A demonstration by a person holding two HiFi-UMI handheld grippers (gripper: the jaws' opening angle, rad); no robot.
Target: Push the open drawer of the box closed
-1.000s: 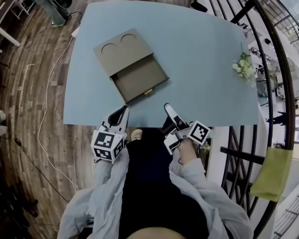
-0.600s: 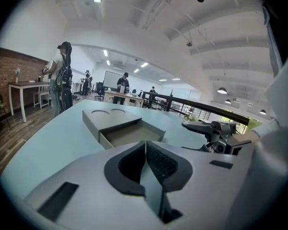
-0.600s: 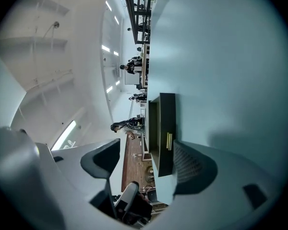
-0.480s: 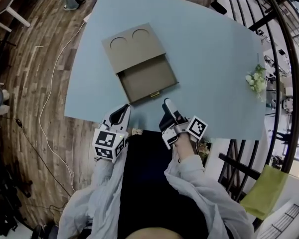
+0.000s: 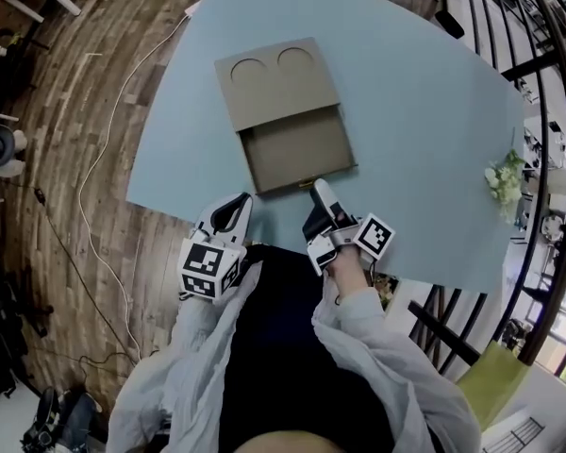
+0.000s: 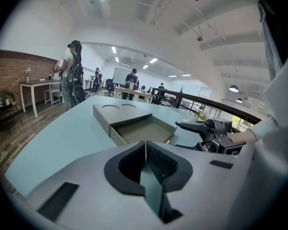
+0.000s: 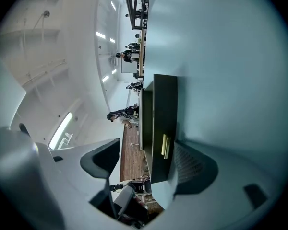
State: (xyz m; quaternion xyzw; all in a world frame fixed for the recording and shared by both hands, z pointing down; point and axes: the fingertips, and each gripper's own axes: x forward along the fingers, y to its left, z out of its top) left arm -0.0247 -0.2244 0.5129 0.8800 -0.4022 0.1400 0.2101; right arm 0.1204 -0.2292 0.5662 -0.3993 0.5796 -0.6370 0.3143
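Observation:
A flat brown box (image 5: 275,81) with two round recesses in its lid lies on the light blue table (image 5: 415,102). Its drawer (image 5: 299,147) is pulled out toward me, empty, with a small brass handle (image 5: 307,183) on its front. My right gripper (image 5: 319,192) is rolled on its side and open, its jaws just having been opening. Its tips sit close to the handle, and no pad presses on anything. In the right gripper view the drawer front (image 7: 163,123) and handle (image 7: 165,145) fill the gap of that gripper (image 7: 149,150). My left gripper (image 5: 234,208) hangs at the table's near edge, shut (image 6: 145,147) and empty.
A small bunch of white flowers (image 5: 505,177) lies at the table's right edge. A black metal railing (image 5: 547,64) runs along the right. A white cable (image 5: 94,159) trails over the wooden floor on the left. People (image 6: 74,73) stand far off in the room.
My right gripper has moved forward and closed the distance to the drawer front, and its jaws have spread. The left gripper has sunk slightly near the table edge. The drawer still stands open.

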